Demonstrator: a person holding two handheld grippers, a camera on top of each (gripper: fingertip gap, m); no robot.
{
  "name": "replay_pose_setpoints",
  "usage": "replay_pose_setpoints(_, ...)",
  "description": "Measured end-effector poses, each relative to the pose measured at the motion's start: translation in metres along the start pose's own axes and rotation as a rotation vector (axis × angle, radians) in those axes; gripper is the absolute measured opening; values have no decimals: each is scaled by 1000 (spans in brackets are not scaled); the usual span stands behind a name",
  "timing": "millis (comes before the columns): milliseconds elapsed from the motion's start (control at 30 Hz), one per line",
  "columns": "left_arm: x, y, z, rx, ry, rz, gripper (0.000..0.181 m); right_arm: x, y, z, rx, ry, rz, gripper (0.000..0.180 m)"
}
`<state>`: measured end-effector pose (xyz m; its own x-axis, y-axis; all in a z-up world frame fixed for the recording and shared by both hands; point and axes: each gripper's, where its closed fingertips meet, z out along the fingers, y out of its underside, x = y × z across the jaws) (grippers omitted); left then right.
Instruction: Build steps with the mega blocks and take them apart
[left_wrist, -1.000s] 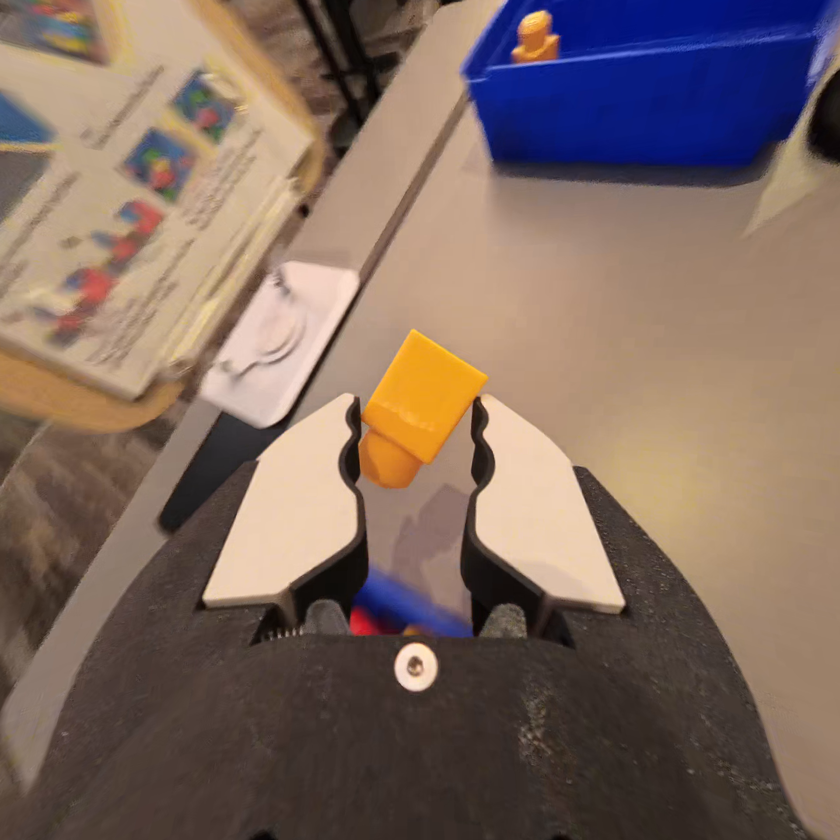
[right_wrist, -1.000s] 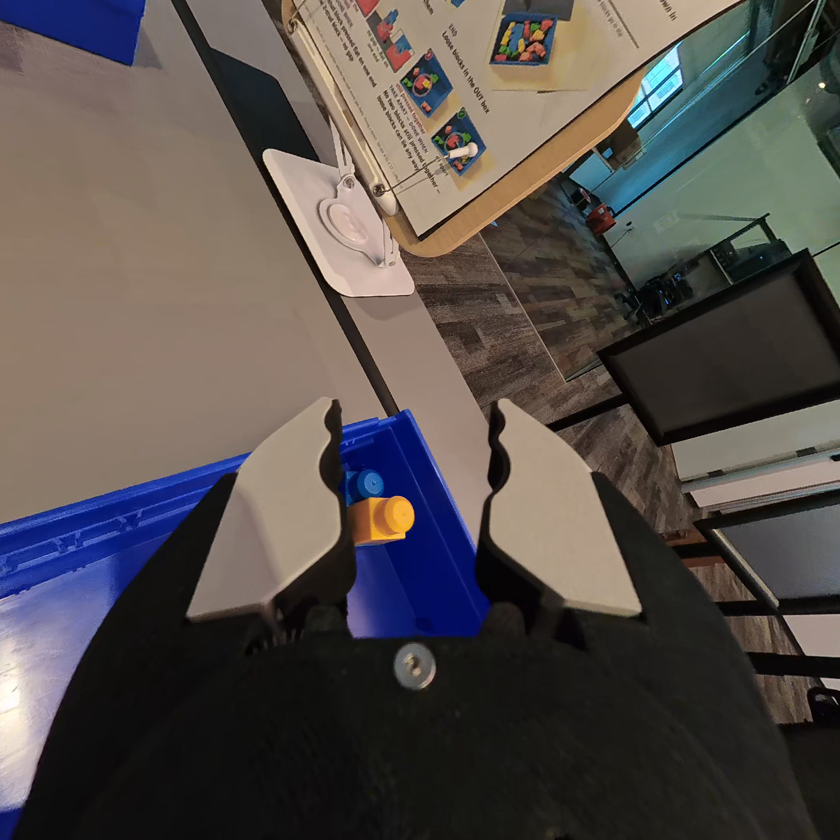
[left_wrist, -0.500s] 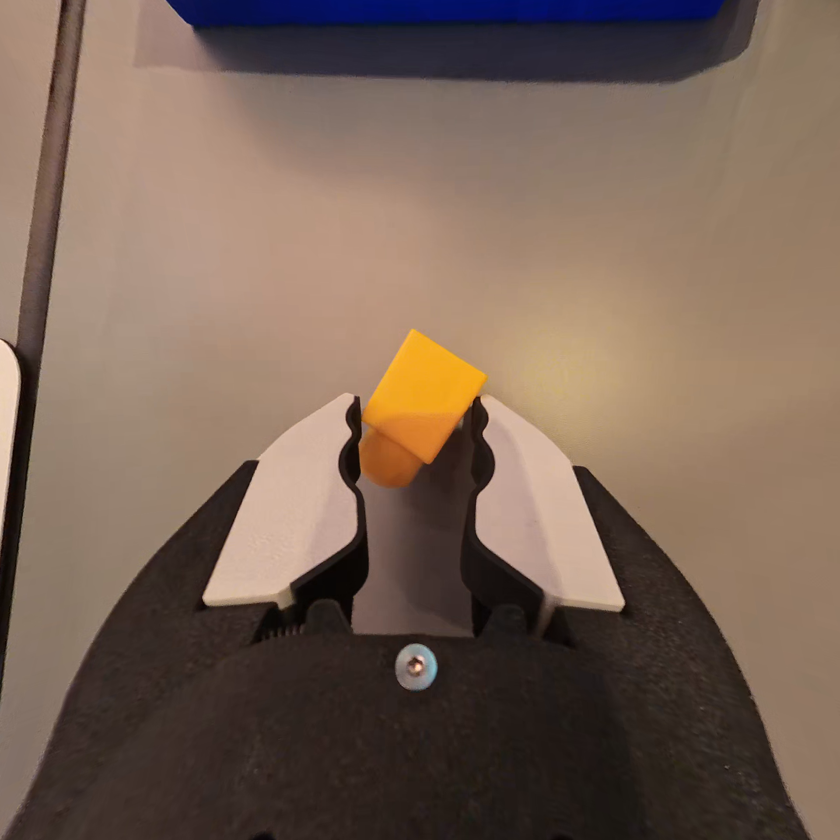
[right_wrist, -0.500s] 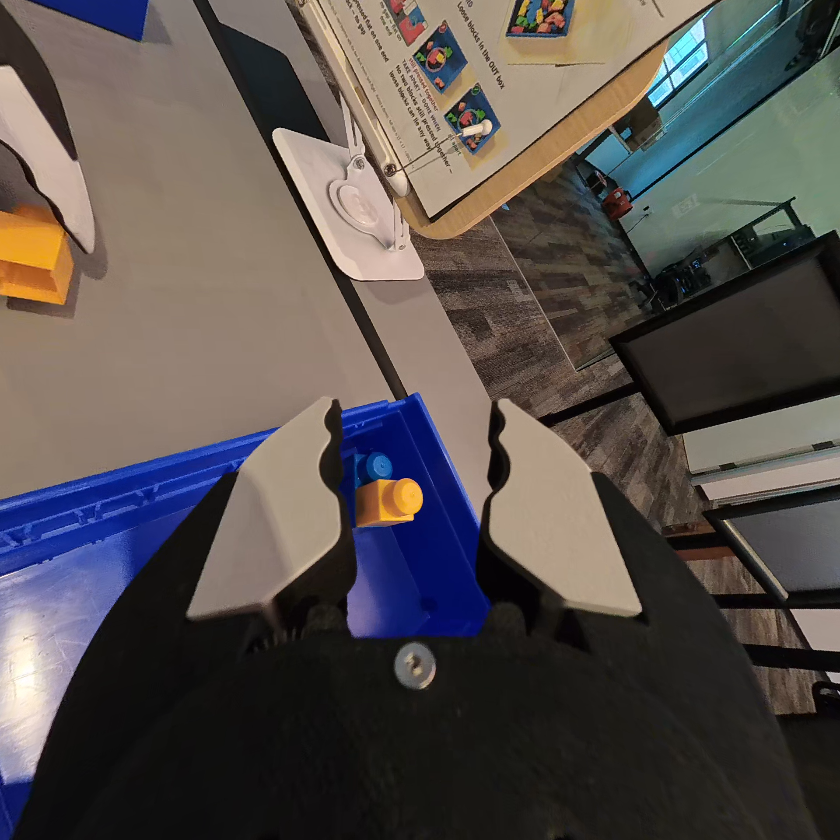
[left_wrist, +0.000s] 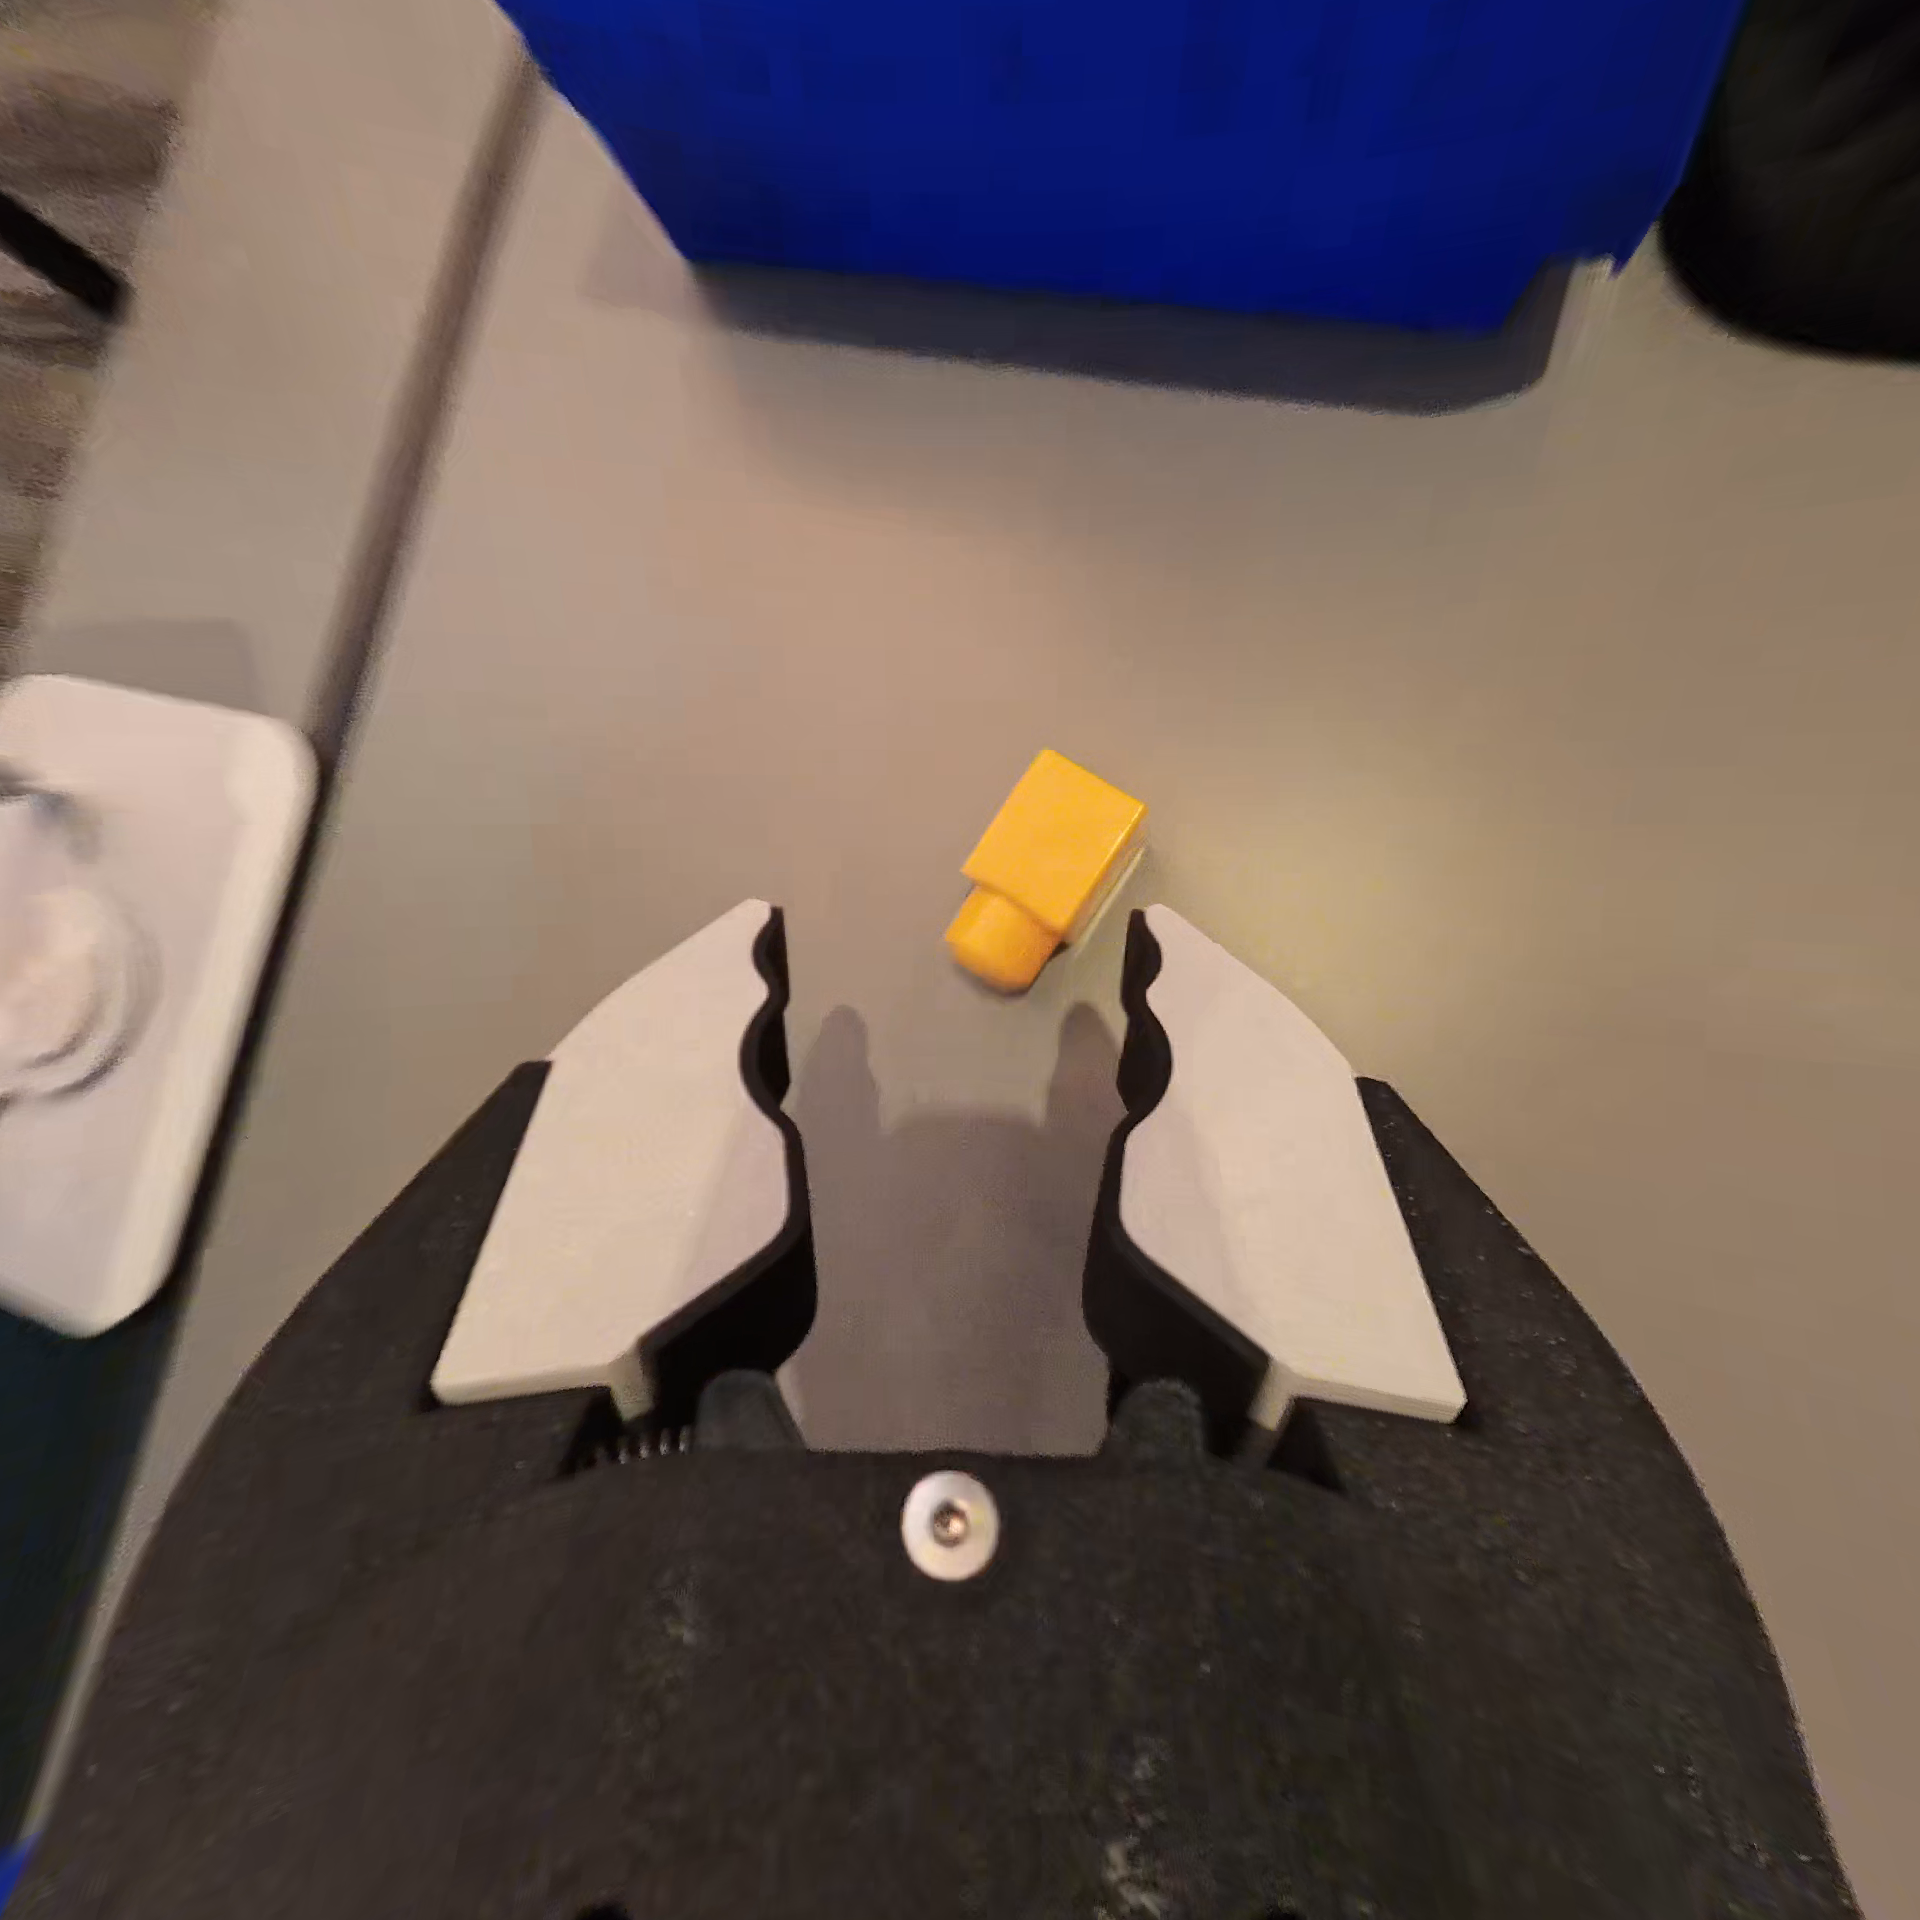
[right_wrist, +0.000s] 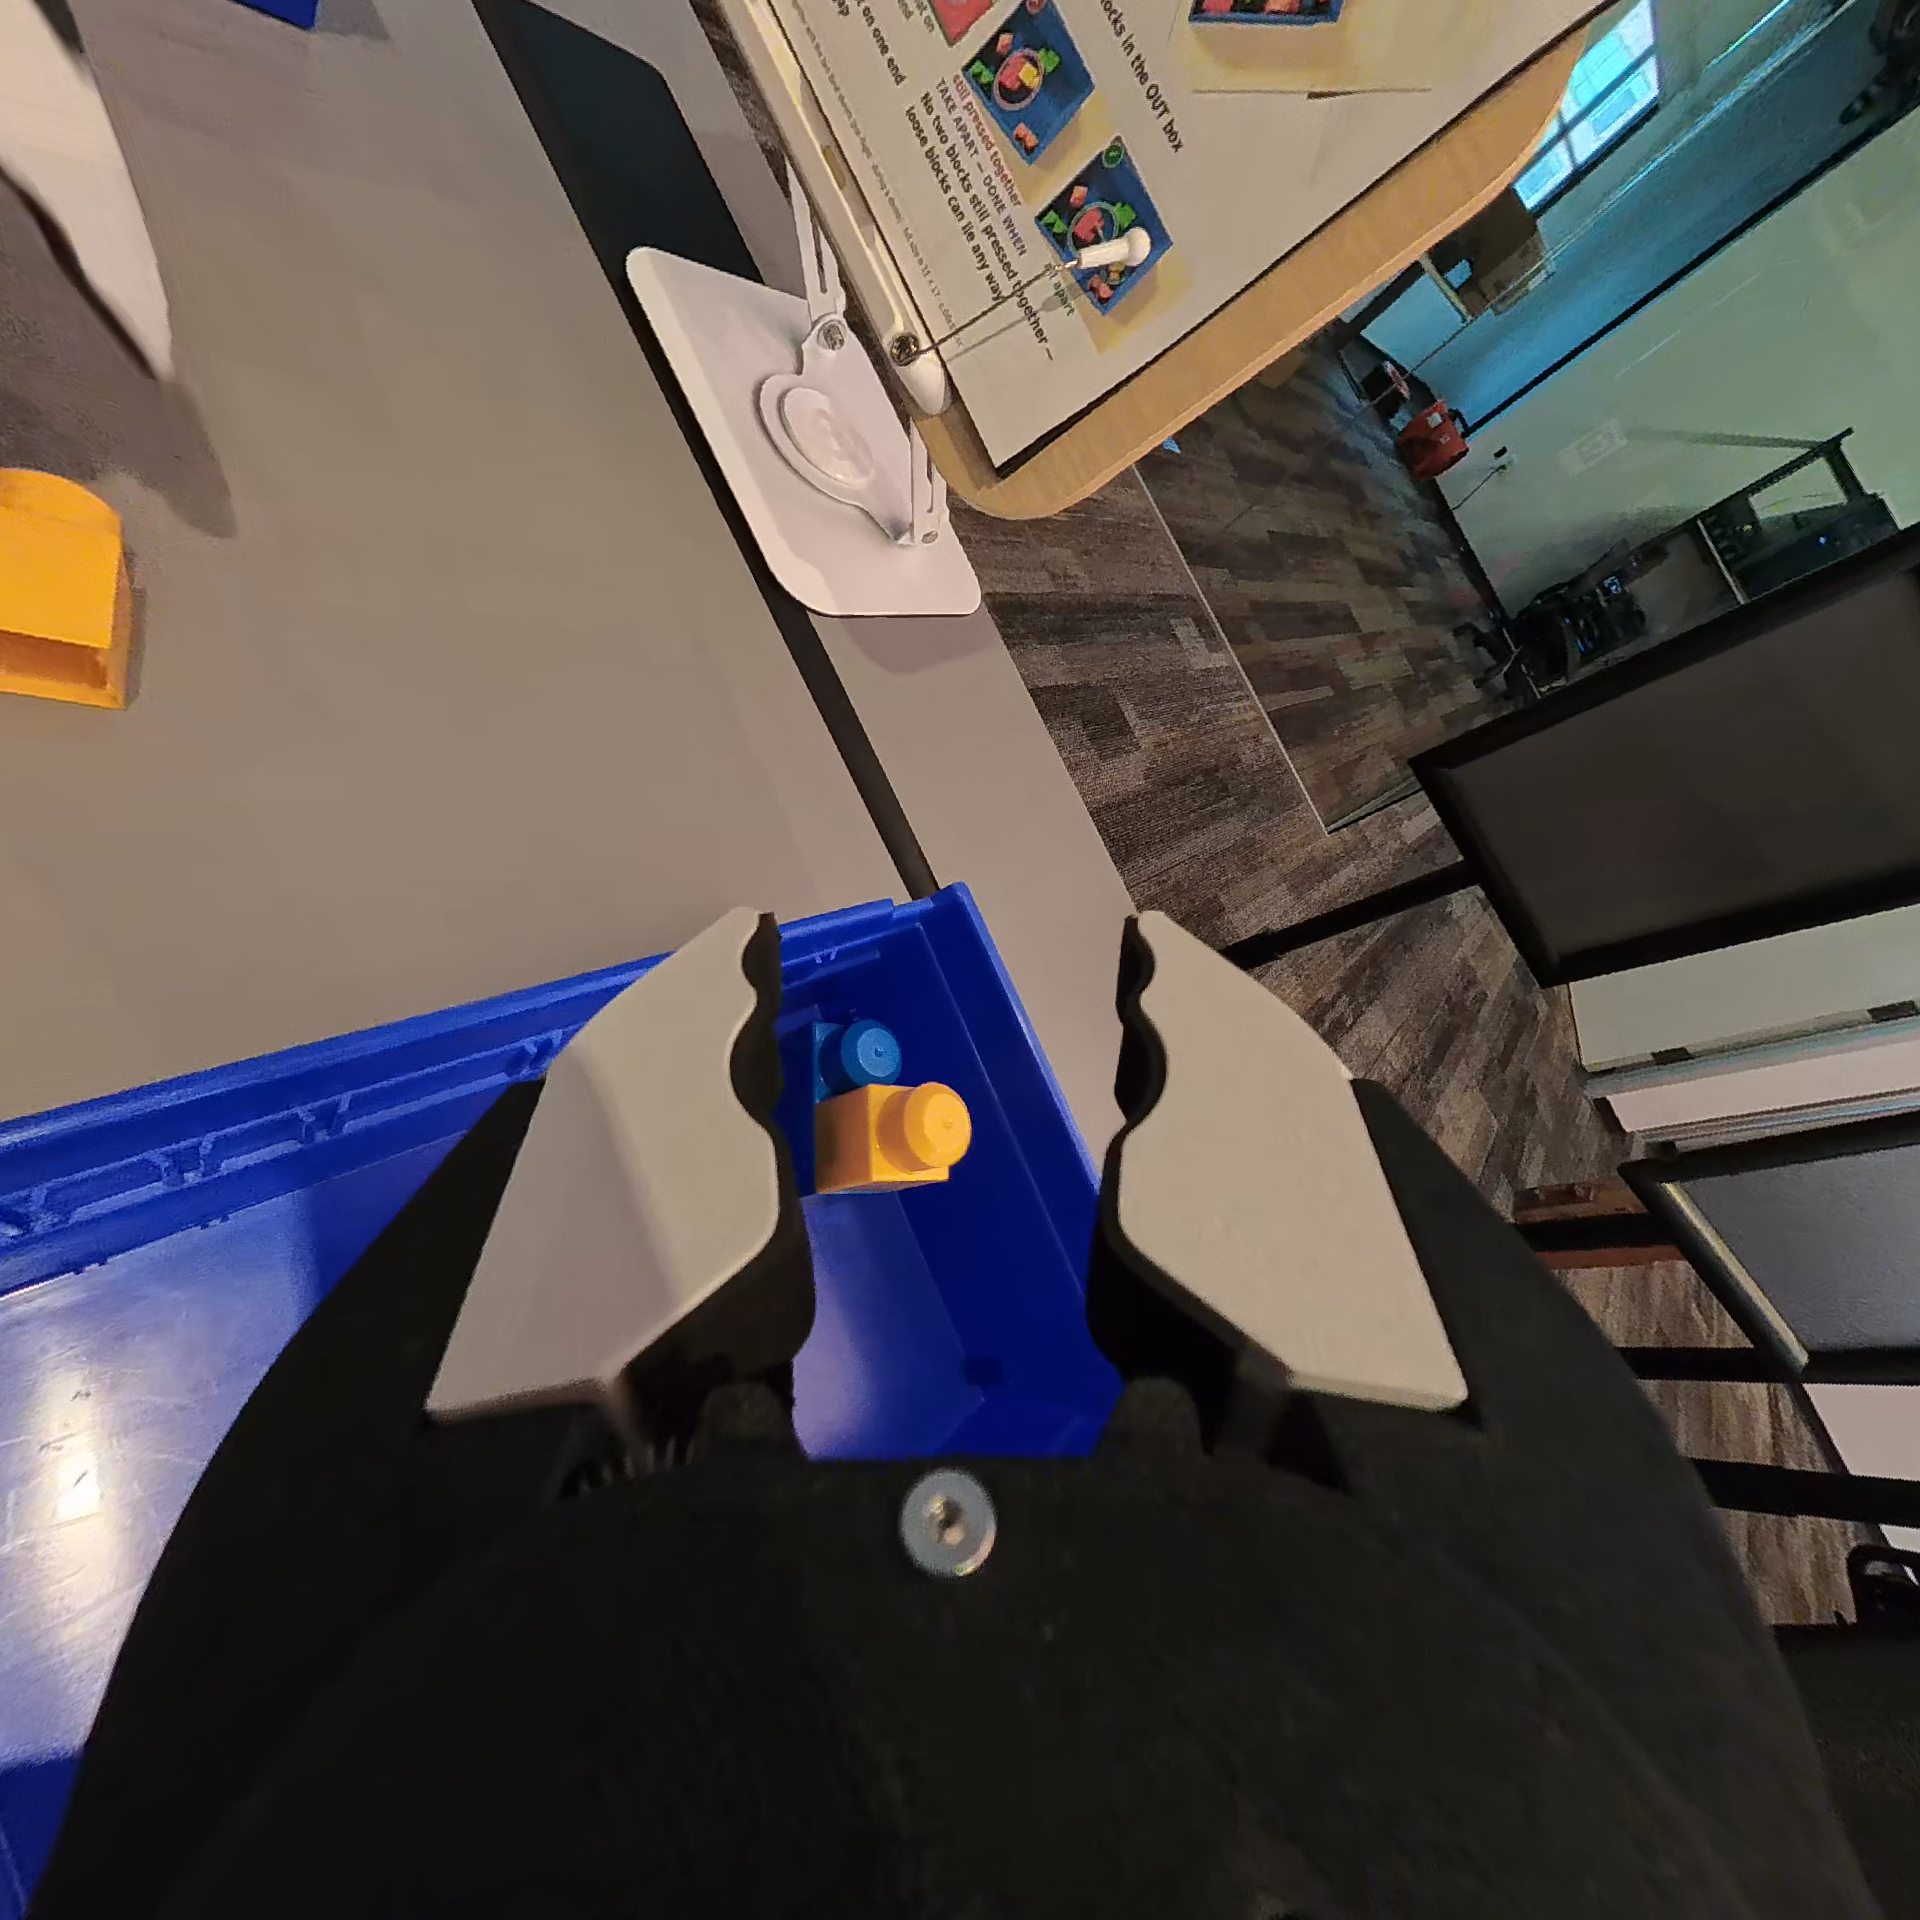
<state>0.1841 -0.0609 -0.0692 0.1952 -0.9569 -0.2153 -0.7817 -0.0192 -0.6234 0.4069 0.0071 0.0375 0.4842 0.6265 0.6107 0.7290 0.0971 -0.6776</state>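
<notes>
A small orange block (left_wrist: 1044, 868) lies on its side on the grey table, just past my left gripper (left_wrist: 954, 914), which is open and empty. The same block shows at the left edge of the right wrist view (right_wrist: 57, 603). My right gripper (right_wrist: 948, 925) is open and empty, above the corner of a blue bin (right_wrist: 312, 1091). In that corner lie an orange block (right_wrist: 894, 1138) and a blue block (right_wrist: 857, 1055), side by side.
A second blue bin (left_wrist: 1122, 145) stands on the table beyond the orange block. A white stand base (left_wrist: 114, 987) sits at the left table edge; in the right wrist view it (right_wrist: 810, 447) holds an instruction board (right_wrist: 1091, 187). The floor lies beyond the table edge. Left tips to right tips: about 25 cm. From my left tips it is roughly 6 cm to the small orange block (left_wrist: 1044, 868); from my right, 25 cm.
My left gripper has opened and let go of the orange block, which now lies on the table. The gripper has drawn back from it. The right gripper has barely moved.
</notes>
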Motion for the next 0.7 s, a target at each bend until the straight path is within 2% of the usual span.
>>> replay_pose_setpoints(67,-18,6,-59,4,-104,16,63,2,2,-2,4,6,9,63)
replay_pose_setpoints(133,-38,39,-121,-75,-222,11,61,4,5,-3,3,11,18,63)
replay_pose_setpoints(233,-61,122,-198,-234,-353,-89,62,5,6,-2,3,11,24,63)
replay_pose_setpoints(300,-72,183,-229,-298,-389,-190,57,3,4,0,6,5,22,63)
replay_pose_setpoints(400,-76,264,-238,-363,-300,-455,53,-4,2,8,-2,-20,8,63)
replay_pose_setpoints(467,-79,294,-228,-337,-236,-558,57,-10,2,14,-14,-40,-1,63)
replay_pose_setpoints(567,-77,321,-214,-409,-186,-568,57,-17,4,19,-22,-68,-1,63)
replay_pose_setpoints(600,-75,321,-209,-428,-166,-551,62,-17,5,20,-27,-71,-1,63)
replay_pose_setpoints(700,-79,317,-200,-458,-165,-527,64,-18,5,22,-28,-75,1,63)
